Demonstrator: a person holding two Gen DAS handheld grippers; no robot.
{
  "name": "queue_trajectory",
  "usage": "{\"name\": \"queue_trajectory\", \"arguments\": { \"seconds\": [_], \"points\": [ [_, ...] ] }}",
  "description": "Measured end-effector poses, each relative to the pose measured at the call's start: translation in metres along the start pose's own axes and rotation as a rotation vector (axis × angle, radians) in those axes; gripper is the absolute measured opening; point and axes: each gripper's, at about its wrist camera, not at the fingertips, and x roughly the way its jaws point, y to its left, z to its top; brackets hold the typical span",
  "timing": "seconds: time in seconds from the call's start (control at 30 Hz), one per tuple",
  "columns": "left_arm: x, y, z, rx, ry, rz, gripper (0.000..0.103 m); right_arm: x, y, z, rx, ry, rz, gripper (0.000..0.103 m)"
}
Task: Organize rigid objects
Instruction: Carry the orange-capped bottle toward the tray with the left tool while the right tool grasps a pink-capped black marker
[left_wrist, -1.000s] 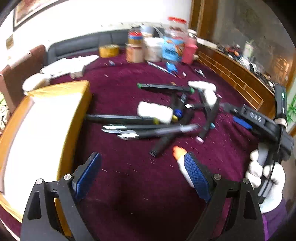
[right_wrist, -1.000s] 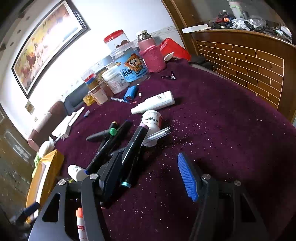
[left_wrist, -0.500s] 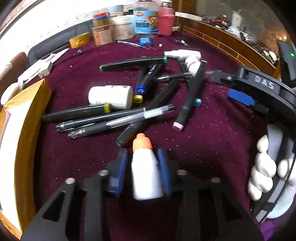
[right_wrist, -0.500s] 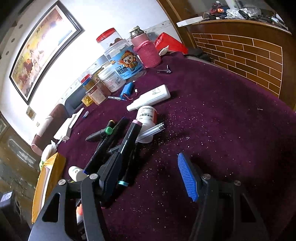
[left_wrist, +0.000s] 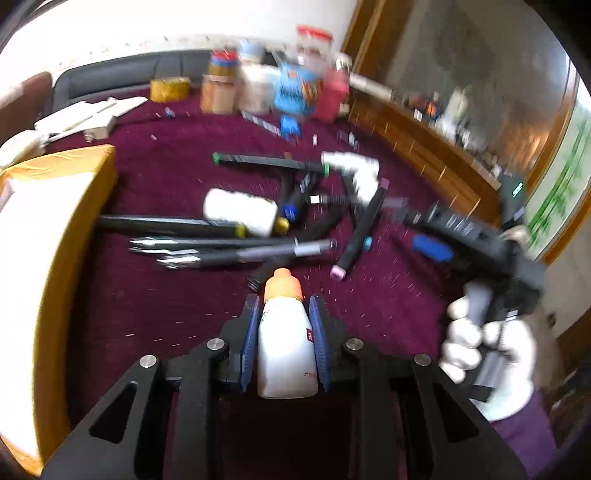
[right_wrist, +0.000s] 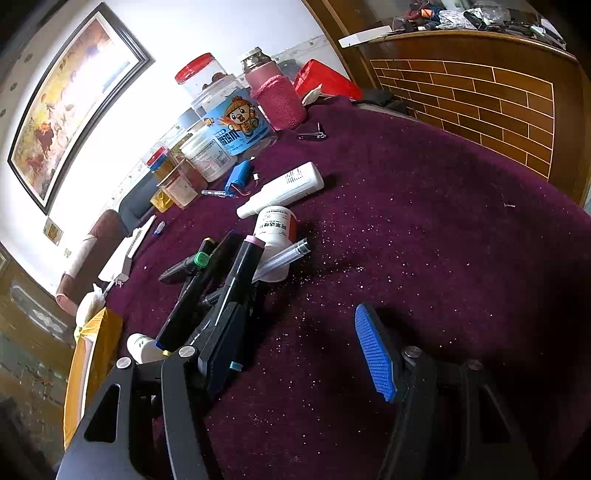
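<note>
Now the left hand-held gripper (left_wrist: 283, 325) clamps a white bottle (left_wrist: 286, 354) (orange cap); the right hand-held gripper (right_wrist: 299, 354) gapes empty.

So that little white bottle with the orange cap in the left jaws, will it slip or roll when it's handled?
The white bottle looks like smooth, rigid plastic, so it probably won't squash but might slide between the blue pads. The left gripper has just closed on its sides. Being rounded, it would likely roll if laid down.

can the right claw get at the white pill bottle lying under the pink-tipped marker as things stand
Probably not cleanly: the right claw is open, but the pink-tipped marker and a clear pen lie across the white pill bottle.
</note>
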Motion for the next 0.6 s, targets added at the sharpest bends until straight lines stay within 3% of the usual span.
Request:
{"name": "queue_trajectory", "arguments": {
  "seconds": [0.17,0.33,0.4,0.5,0.53,0.6],
  "points": [
    [-0.047,0.022,0.002,-0.044,-0.091,-0.046,0.024,0.0,0.016,-0.001,-0.071,0.026,-0.025,0.058],
    [-0.066,0.035,0.001,-0.055,-0.136,-0.063,0.024,0.001,0.058,-0.006,-0.197,0.05,-0.053,0.057],
    [-0.07,0.042,0.0,-0.069,-0.138,-0.065,0.024,0.013,0.073,-0.006,-0.238,0.06,-0.097,0.051],
    [-0.077,0.055,-0.003,-0.086,-0.146,-0.053,0.024,0.036,0.084,-0.006,-0.25,0.109,-0.17,0.034],
    [-0.079,0.058,-0.004,-0.091,-0.147,-0.048,0.024,0.042,0.084,-0.006,-0.24,0.122,-0.164,0.028],
    [-0.083,0.068,-0.005,-0.103,-0.153,-0.036,0.024,0.045,0.083,-0.006,-0.212,0.121,-0.156,0.026]
  ]
}}
